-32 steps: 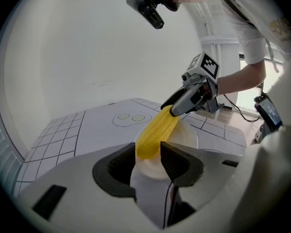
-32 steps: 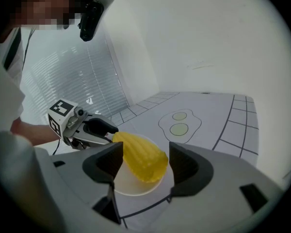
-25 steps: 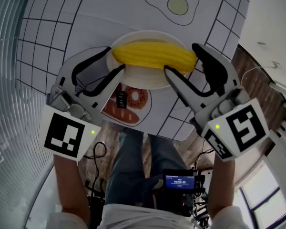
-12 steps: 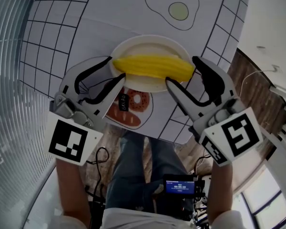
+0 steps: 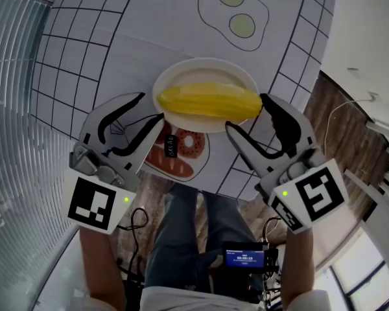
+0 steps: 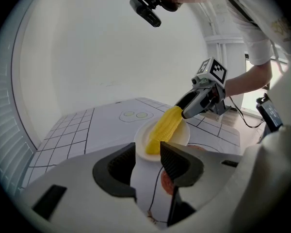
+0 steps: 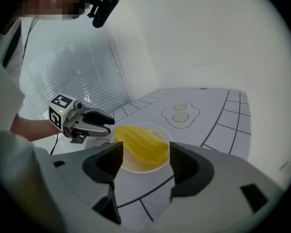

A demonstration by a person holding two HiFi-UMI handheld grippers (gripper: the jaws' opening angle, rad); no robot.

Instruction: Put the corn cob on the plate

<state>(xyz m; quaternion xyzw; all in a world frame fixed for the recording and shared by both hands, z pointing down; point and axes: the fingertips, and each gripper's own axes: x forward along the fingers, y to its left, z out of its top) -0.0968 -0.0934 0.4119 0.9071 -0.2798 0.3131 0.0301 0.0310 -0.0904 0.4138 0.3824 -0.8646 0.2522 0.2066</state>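
Observation:
The yellow corn cob lies lengthwise on the white plate, on a table mat printed with a grid. My left gripper is open and empty, just short of the cob's left end and the plate's near rim. My right gripper is open and empty too, with one fingertip close to the cob's right end. In the left gripper view the cob lies past the spread jaws, with the right gripper beyond it. The right gripper view shows the cob on the plate and the left gripper beside it.
A fried-egg drawing is printed on the mat beyond the plate, and a food picture is near the table's front edge. Window blinds run along the left. Below are the person's legs, cables and a small lit screen.
Both grippers have drawn back toward the person, off the cob's ends. The cob stays on the plate, which now sits a little further from the jaws.

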